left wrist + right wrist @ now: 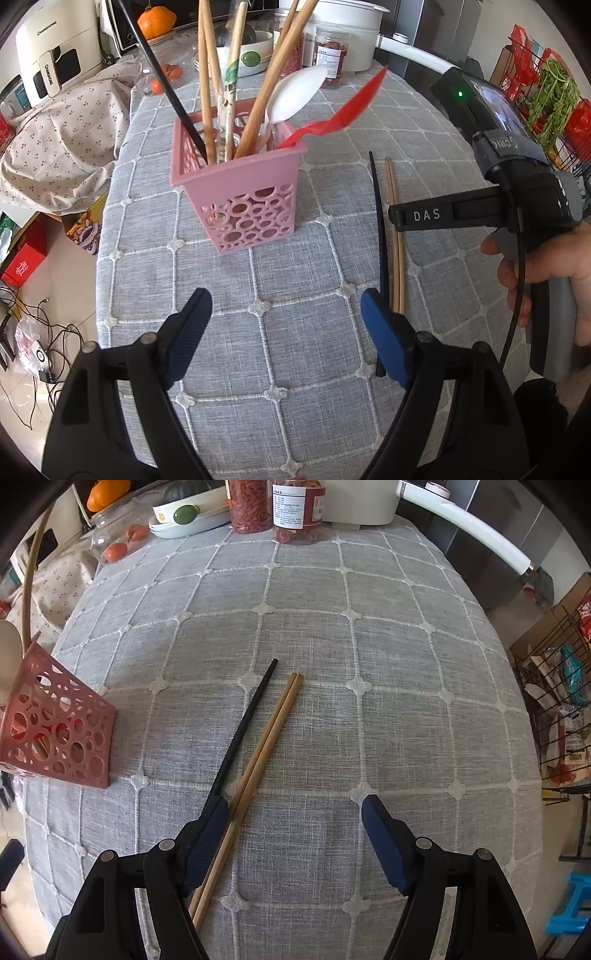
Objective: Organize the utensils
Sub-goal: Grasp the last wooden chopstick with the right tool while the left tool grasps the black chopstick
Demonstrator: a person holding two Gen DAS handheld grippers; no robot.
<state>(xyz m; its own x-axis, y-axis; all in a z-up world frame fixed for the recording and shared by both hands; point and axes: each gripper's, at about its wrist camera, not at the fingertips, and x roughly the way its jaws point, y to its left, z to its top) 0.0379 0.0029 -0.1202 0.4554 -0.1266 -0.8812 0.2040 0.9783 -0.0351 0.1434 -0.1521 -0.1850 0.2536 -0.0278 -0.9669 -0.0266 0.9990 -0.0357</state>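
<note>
A pink perforated utensil holder stands on the grey checked tablecloth. It holds several wooden chopsticks, a black chopstick, a white spoon and a red spoon. A black chopstick and a pair of wooden chopsticks lie on the cloth to its right. My left gripper is open and empty in front of the holder. My right gripper is open, low over the loose chopsticks, which lie by its left finger. The holder shows at the right wrist view's left edge.
Jars, a white bowl, oranges and a white cooker stand at the table's far edge. A floral cloth lies to the left. A wire rack with groceries stands to the right.
</note>
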